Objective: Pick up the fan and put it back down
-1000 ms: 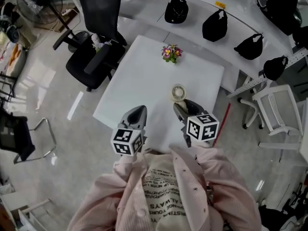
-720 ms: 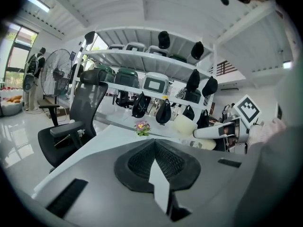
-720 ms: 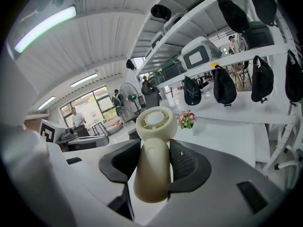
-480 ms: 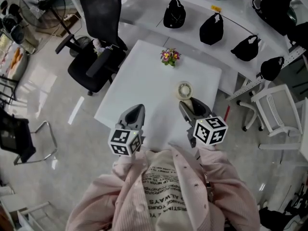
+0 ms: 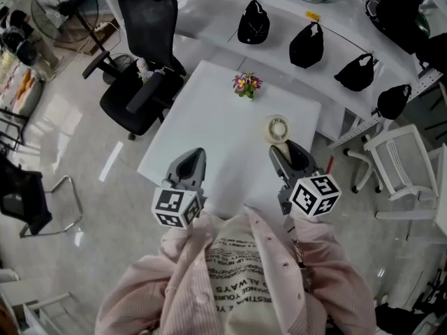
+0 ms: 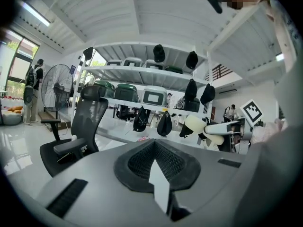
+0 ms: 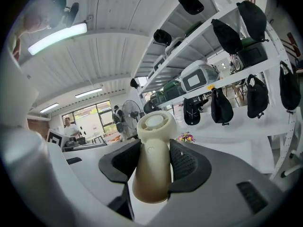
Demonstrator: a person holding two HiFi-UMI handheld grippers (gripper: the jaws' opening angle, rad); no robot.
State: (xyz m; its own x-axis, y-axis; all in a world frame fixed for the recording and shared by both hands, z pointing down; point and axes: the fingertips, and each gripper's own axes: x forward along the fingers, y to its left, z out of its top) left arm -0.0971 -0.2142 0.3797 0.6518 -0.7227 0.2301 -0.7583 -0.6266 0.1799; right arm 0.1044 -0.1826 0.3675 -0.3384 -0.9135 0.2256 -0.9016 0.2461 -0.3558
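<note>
Right hand-held gripper (image 7: 151, 162) clamps smooth cream fan (image 7: 155, 126) by tapered handle; left hand-held gripper (image 6: 157, 163) closed.

I hold both grippers out in front, side by side and tipped slightly downward. My left gripper (image 5: 193, 156) has its jaws pressed together with nothing between them. My right gripper (image 5: 286, 152) clamps the fan (image 7: 152, 164) by its handle, squarely between the pads.

Open tabletop (image 5: 202, 128) left of held fan (image 5: 278, 128), flowers (image 5: 246, 83) near far edge, black chair (image 5: 143, 68) beside left edge
</note>
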